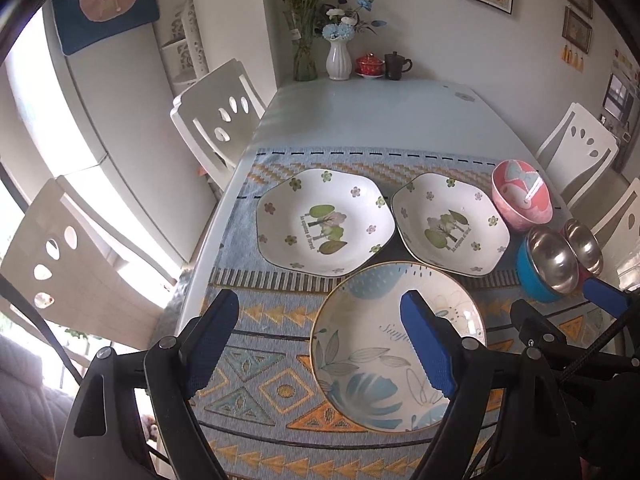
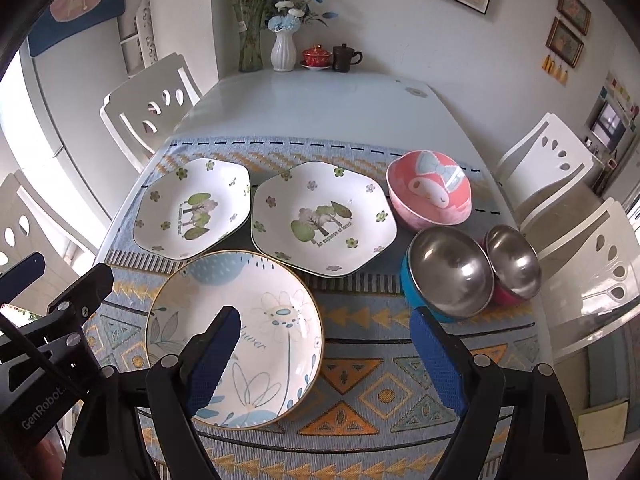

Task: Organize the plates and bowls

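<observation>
A round blue-leaf plate (image 1: 384, 356) (image 2: 256, 320) lies nearest on the patterned mat. Behind it lie two white hexagonal tree plates, one on the left (image 1: 324, 220) (image 2: 192, 208) and one on the right (image 1: 450, 224) (image 2: 324, 218). A pink bowl (image 1: 522, 196) (image 2: 430, 190), a blue steel-lined bowl (image 1: 548, 266) (image 2: 448, 274) and a red steel-lined bowl (image 1: 586, 244) (image 2: 514, 262) stand at the right. My left gripper (image 1: 320, 344) is open and empty above the round plate's left rim. My right gripper (image 2: 328, 356) is open and empty above its right rim.
The mat (image 1: 256, 380) (image 2: 380, 392) covers the near half of a white table (image 1: 360, 116) (image 2: 304, 100). Vases (image 1: 338, 58), a red teacup and a dark mug (image 2: 345, 58) stand at the far edge. White chairs (image 1: 216, 116) (image 2: 548, 160) flank both sides.
</observation>
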Demonstrator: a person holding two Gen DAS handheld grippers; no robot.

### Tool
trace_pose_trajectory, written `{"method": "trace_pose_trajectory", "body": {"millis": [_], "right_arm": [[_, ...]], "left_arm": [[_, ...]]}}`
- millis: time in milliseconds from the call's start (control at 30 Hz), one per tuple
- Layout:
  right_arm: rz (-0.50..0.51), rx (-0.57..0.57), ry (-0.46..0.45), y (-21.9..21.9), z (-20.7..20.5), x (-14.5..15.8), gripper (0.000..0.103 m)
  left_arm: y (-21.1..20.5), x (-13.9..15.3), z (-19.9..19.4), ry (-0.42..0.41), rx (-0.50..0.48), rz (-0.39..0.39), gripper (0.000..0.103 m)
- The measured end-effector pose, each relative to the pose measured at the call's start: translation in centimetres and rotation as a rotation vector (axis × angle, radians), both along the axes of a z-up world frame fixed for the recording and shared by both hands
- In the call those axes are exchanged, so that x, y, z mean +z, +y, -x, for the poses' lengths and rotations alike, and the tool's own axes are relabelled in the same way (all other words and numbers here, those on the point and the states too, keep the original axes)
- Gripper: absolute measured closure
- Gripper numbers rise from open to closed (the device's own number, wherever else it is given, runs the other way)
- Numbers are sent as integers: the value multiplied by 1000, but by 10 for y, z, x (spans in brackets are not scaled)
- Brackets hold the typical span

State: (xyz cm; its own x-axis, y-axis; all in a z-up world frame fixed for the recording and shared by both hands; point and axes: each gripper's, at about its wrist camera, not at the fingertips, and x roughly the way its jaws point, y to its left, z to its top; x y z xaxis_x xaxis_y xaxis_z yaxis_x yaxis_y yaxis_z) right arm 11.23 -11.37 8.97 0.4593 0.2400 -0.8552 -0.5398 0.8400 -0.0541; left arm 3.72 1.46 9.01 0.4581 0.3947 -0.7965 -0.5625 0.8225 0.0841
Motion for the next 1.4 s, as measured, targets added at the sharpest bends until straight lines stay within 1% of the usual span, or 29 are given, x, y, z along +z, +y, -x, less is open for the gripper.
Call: {"method": "trace_pose_trajectory", "body": {"millis": [433,767,1033,1200,1400], "right_arm": [[17,5,26,5,-5,-10,18],[20,2,31,7,-6,-12,18],[25,5,35,10,-6,-13,18],[29,8,38,12,-6,-15,18],[30,3,46,13,-8,-18,18]], "left_arm": [[2,-9,-6,28,-8,-1,21],[3,-9,-7,29,-11,2,21],[7,-12,-7,30,-8,13,21],[10,-14,-6,28,-3,39,21],[11,-19,-6,38,0,46,21]]}}
